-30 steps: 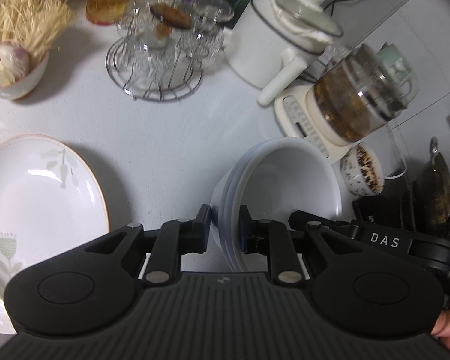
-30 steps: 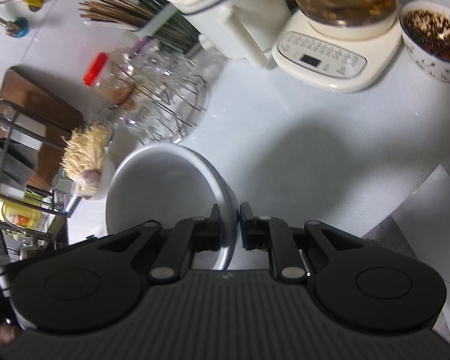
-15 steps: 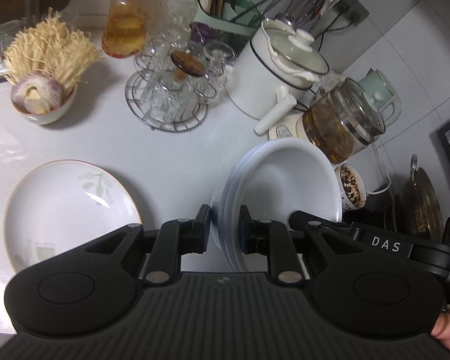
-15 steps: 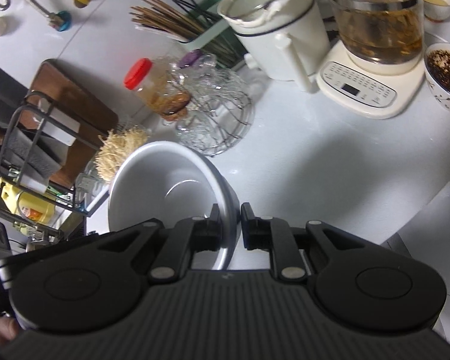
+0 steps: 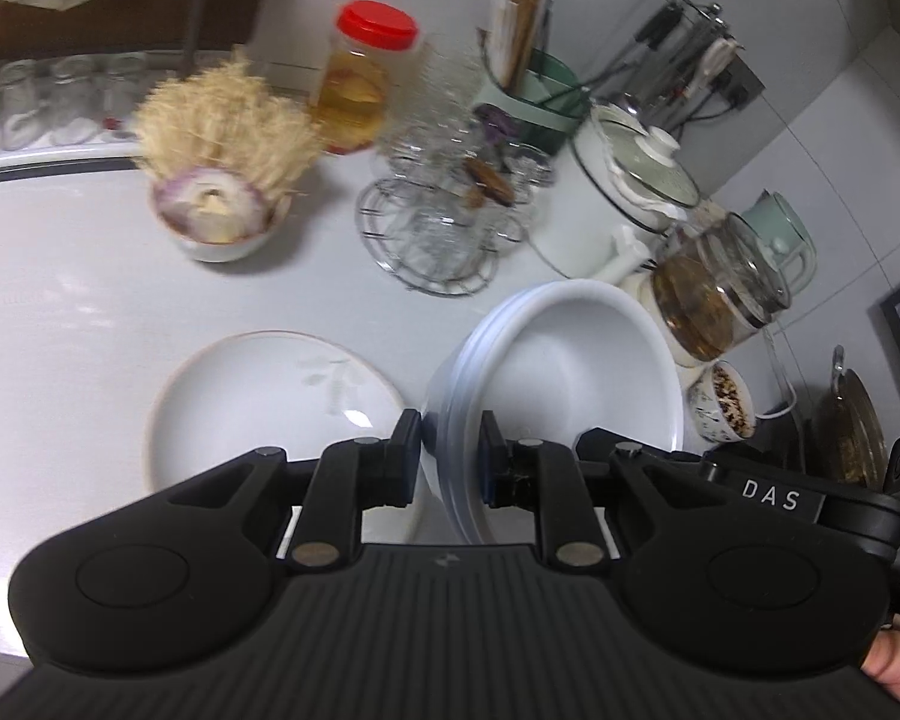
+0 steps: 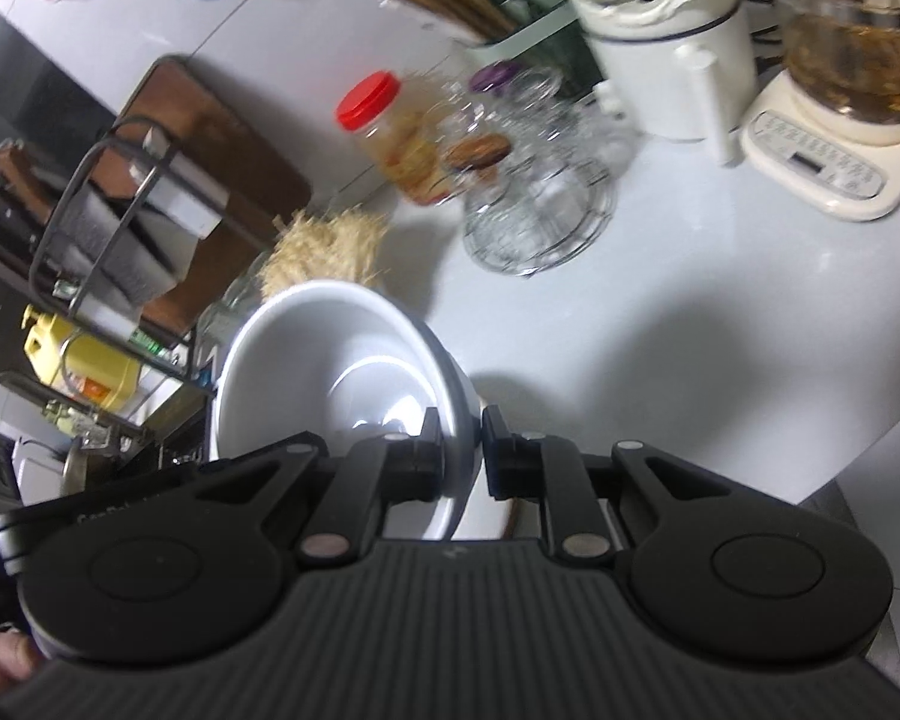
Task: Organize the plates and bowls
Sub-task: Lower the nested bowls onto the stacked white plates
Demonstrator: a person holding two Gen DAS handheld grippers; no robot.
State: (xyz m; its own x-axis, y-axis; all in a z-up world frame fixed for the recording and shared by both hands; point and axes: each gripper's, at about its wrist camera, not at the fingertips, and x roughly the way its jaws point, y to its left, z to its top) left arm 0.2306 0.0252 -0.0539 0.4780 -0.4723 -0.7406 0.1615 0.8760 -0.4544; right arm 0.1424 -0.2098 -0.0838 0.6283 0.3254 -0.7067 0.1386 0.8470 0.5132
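The left gripper (image 5: 449, 456) pinches the near rim of a stack of white nested bowls (image 5: 561, 372); its two black pads sit on either side of the layered rims, one outside the wall and one inside the hollow. The stack is tilted toward the camera and is held above the white countertop (image 5: 78, 312), apart from its surface. In the right wrist view the right gripper (image 6: 461, 450) is clamped on the opposite rim of the same stack of bowls (image 6: 330, 372), the thin white edge squeezed between its pads, so both claws hold the bowls at once. Part of the right gripper's body, marked with the letters DAS, shows at the right edge of the left wrist view.

Just left of the stack, a wide shallow white plate with a thin gold rim and a pale leaf pattern (image 5: 258, 402) lies flat on the countertop, its near edge hidden behind the left gripper's body. Farther back stands a small white bowl holding a purple-skinned onion and a tuft of pale straw-like strands (image 5: 219, 180). Beside it are a round wire rack of clear glass cups (image 5: 444, 222), a red-lidded clear jar of yellow contents (image 5: 360, 84), a white lidded pot with a side handle (image 5: 624, 192) and a glass kettle of brown liquid on a cream base (image 5: 714, 294). A small patterned cup holding what seems to be dark speckled stuff (image 5: 723, 402) sits beyond the bowls; the blur makes its contents uncertain.
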